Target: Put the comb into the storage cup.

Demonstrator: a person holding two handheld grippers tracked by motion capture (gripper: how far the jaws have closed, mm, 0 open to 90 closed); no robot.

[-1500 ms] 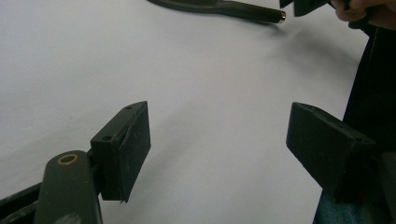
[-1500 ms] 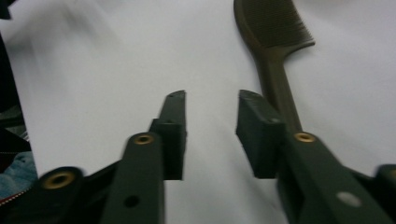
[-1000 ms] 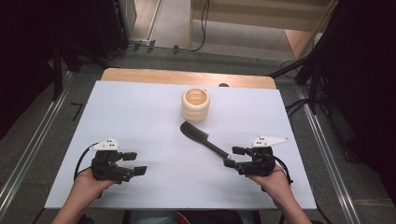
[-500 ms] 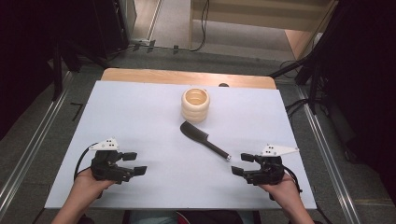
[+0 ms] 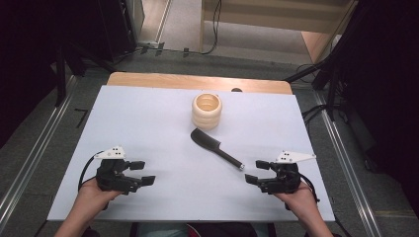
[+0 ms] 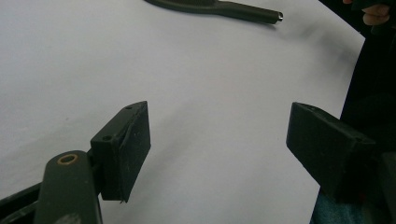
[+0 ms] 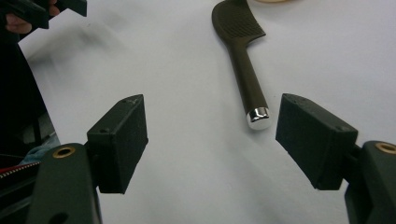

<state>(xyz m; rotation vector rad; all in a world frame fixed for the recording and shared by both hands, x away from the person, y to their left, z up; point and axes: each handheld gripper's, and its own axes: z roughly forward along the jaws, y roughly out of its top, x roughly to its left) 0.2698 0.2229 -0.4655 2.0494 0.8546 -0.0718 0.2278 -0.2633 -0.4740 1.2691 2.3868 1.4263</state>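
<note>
Table [image 5: 148,113] carries a ribbed cup [image 5: 207,110]; just below it lies the comb [image 5: 215,146], handle toward the right gripper [image 5: 258,172], whose jaws have just been opening, nothing between them. Left gripper [image 5: 141,173] is spread too. Best approach: straddle the handle squarely before squeezing.

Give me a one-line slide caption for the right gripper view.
Right gripper with fingers open and empty, facing the chrome-tipped handle of a dark comb on the white table.
</note>
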